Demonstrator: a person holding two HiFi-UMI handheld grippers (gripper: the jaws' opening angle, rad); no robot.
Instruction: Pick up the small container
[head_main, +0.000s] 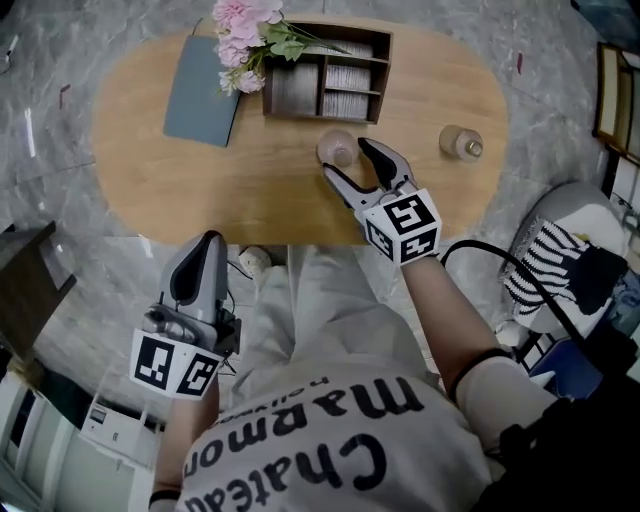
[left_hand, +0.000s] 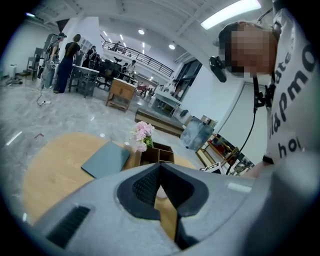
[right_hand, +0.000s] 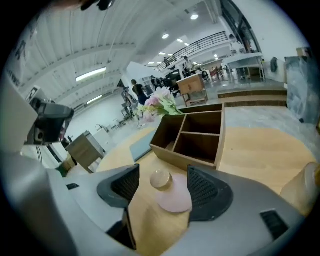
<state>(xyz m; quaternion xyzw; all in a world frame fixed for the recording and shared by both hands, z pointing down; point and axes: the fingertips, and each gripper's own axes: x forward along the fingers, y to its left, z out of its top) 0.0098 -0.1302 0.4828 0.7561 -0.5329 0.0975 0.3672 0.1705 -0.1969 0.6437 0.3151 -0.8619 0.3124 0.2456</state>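
Bare tabletop (head_main: 250, 190) lies open to the left of the small container (head_main: 337, 150); the wooden organizer (head_main: 325, 75) stands just behind it, seemingly not touching, and 1 bottle (head_main: 460, 142) sits well right.

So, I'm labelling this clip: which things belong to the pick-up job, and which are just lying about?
Job: small pink container; right gripper, fingers open around it.
Lying about: grey folder; pink flowers; wooden organiser; second bottle.
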